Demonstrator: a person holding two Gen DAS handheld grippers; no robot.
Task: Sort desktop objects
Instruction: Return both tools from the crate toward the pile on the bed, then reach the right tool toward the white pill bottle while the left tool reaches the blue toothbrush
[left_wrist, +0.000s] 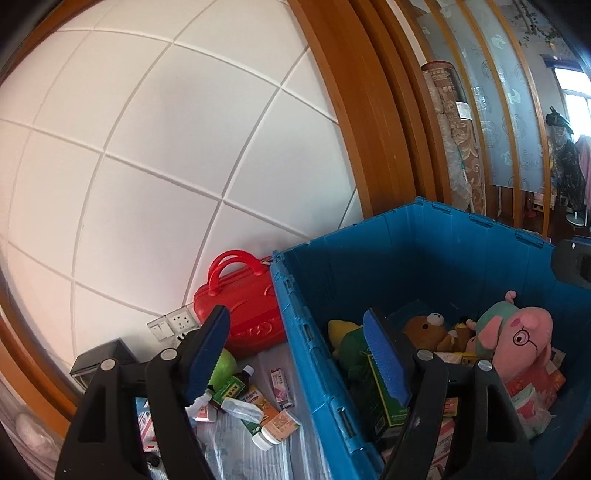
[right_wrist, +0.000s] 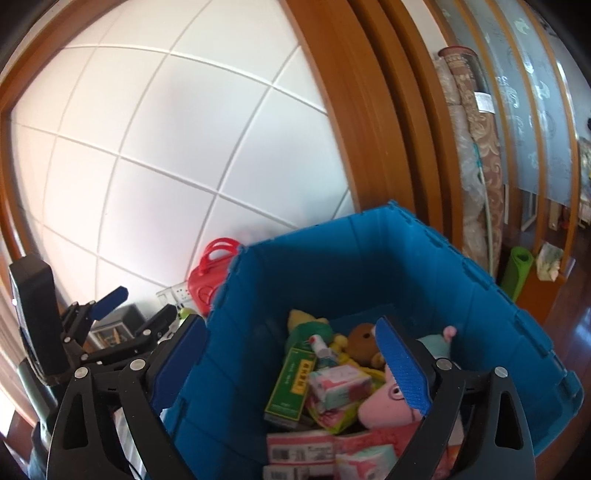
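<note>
Now both my grippers stand wide and empty: the right gripper (right_wrist: 291, 373) over the blue crate (right_wrist: 480, 295), the left gripper (left_wrist: 299, 354) straddling its left wall. Next pick, I judge: medicine boxes (left_wrist: 258, 406) left on the table.

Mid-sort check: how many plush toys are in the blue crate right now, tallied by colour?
Pink pig plush toy: 1
Brown bear plush toy: 1
Green-and-yellow plush toy: 1
Total: 3 clearly seen in the blue plastic crate; a smaller brownish one beside the bear is unclear.
</note>
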